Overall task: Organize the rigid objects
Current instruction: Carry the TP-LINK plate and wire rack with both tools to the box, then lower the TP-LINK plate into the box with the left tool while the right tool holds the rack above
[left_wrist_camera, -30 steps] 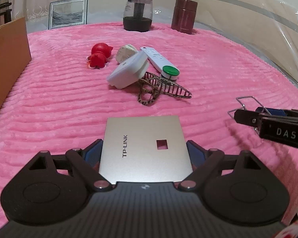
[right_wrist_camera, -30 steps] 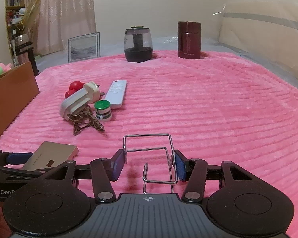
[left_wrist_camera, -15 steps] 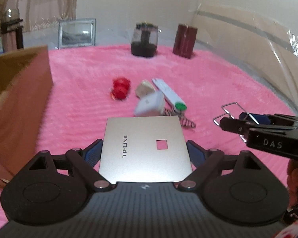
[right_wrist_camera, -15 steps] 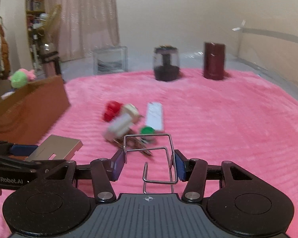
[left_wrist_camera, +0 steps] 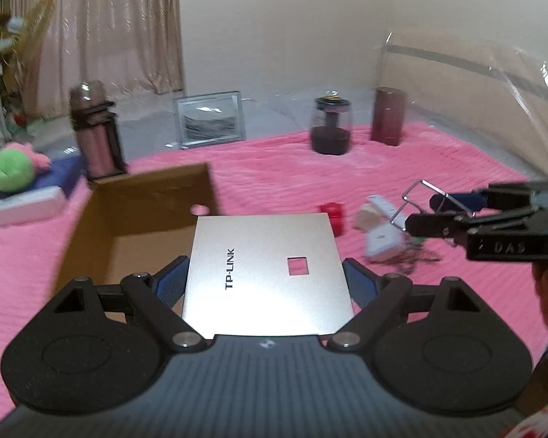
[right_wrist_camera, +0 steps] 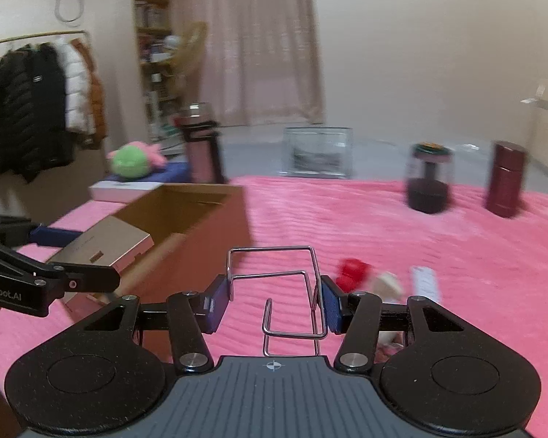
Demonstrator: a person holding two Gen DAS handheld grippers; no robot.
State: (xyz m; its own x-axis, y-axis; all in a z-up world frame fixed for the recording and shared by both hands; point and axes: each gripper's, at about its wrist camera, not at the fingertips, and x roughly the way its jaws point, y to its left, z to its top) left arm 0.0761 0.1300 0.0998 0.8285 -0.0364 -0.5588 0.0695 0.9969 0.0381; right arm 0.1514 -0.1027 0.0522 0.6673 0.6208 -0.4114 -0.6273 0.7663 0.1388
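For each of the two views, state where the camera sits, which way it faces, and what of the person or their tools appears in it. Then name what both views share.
Left wrist: sits on the left claw, looking forward along its fingers over the gripped TP-Link box toward the cardboard box; the right claw enters from the right.
Right wrist: sits on the right claw, looking over the gripped wire rack across the pink blanket; the left claw enters from the left.
Shared: cardboard box, picture frame, dark jar, maroon flask.

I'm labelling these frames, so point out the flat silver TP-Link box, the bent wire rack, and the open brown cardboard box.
Flat silver TP-Link box (left_wrist_camera: 266, 273), left wrist view, top face.
Bent wire rack (right_wrist_camera: 312, 255), right wrist view, upper right corner.
Open brown cardboard box (left_wrist_camera: 146, 197), left wrist view, inner far wall.
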